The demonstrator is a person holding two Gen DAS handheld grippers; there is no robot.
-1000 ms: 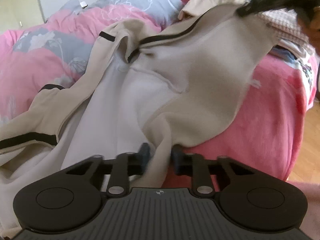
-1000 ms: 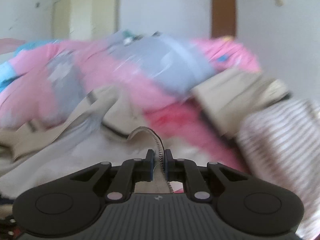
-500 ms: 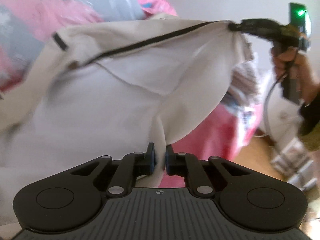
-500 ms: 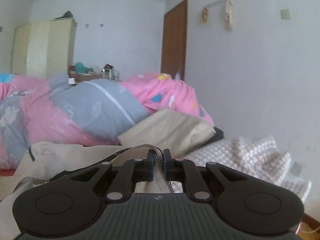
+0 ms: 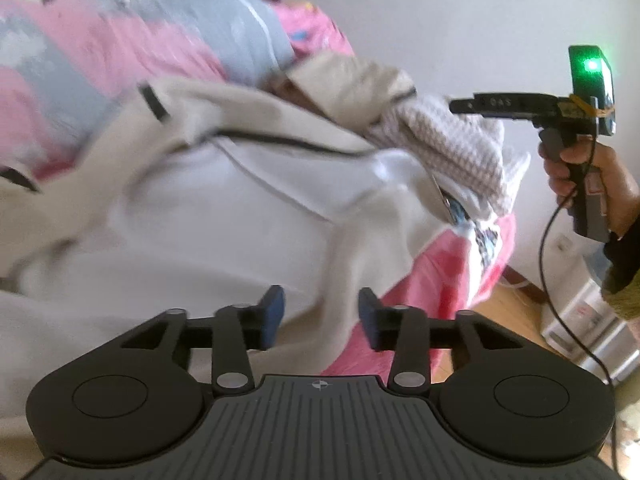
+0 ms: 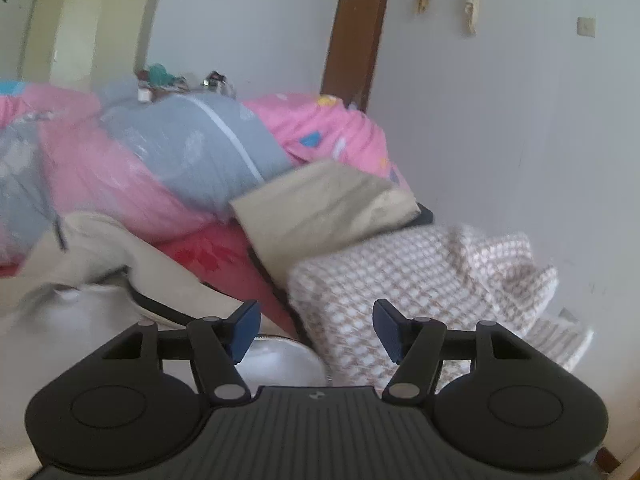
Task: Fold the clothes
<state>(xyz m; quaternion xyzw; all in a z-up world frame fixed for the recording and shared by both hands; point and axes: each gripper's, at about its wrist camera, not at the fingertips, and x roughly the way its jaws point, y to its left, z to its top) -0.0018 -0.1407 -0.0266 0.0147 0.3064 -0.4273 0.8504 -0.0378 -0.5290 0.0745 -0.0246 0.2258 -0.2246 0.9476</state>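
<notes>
The jacket (image 5: 224,216), cream with a white lining and dark zip trim, lies spread and rumpled over the near side of the bed (image 5: 448,272), its lining facing up and one flap drooping over the bed's edge. In the right wrist view the jacket (image 6: 120,280) fills the lower left, its dark-edged hem running toward the gripper.

The left gripper (image 5: 320,318) hangs just above the drooping flap with its jaws opening; a blurred fold of the cloth stands in the gap, but the pads do not press on it. The right gripper (image 6: 316,330) has its jaws opening too, well apart, with nothing gripped; a bit of white lining and the checked cloth (image 6: 404,288) show beyond the gap. From the left wrist view the right gripper (image 5: 464,105) points level toward the clothes pile, held by a hand (image 5: 588,176) in a dark sleeve, a green light glowing on its top.

Beside the jacket sit a folded tan garment (image 6: 320,208) and the checked cloth, touching each other. Behind them a pink and grey quilt (image 6: 168,160) is heaped. A brown door (image 6: 356,40) and a pale wardrobe (image 6: 88,32) stand against the far wall.
</notes>
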